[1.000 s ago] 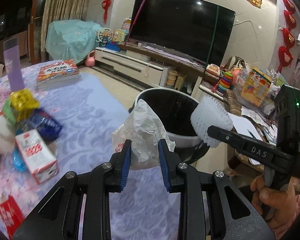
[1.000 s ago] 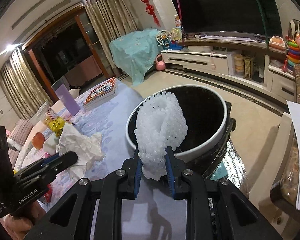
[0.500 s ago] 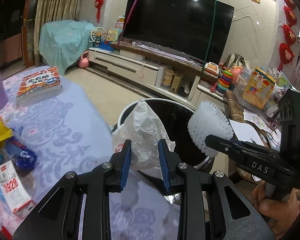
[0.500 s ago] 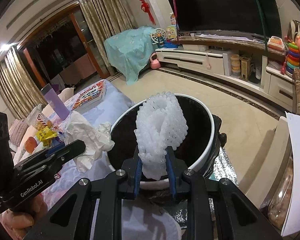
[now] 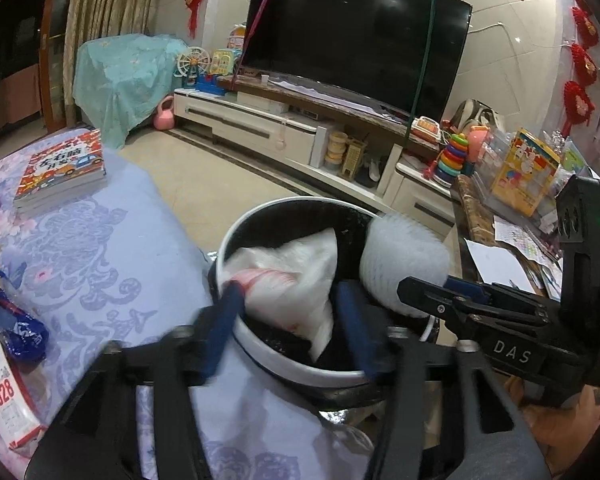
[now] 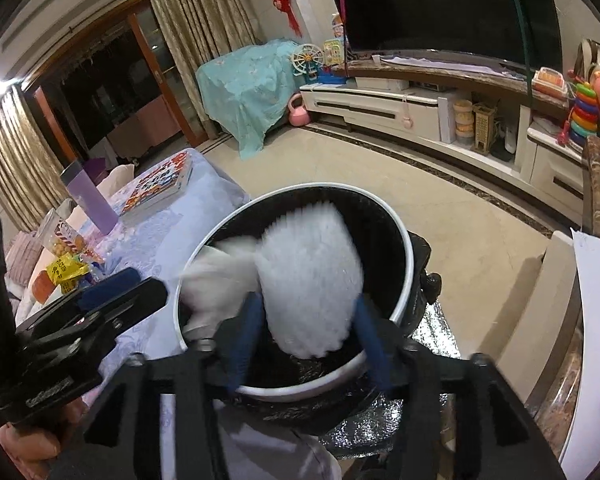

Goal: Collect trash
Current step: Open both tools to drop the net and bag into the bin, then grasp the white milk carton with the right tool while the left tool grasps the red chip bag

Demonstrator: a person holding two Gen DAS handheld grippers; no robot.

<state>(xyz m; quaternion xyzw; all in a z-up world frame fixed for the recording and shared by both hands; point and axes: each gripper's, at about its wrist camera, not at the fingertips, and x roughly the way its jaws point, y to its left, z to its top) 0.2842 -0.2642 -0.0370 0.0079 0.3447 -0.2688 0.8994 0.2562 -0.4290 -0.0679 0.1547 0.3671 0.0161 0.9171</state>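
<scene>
While jaws gape, foam net (image 6: 308, 280) apparently blurs over bin (image 6: 404, 280).

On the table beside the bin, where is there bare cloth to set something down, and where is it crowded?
Bare cloth runs between the stacked books and the trash bin rim, along the table's near edge. The left edge is crowded: blue wrapper, red-and-white box, yellow packet and purple bottle.

The bin (image 5: 284, 364) stands just right of the table (image 5: 112, 264), touching its edge. Inside the bin, a plastic bag (image 5: 288, 280) lies left of a foam net (image 6: 308, 280). A book (image 5: 62, 170) lies on the table, beyond the bin.
</scene>
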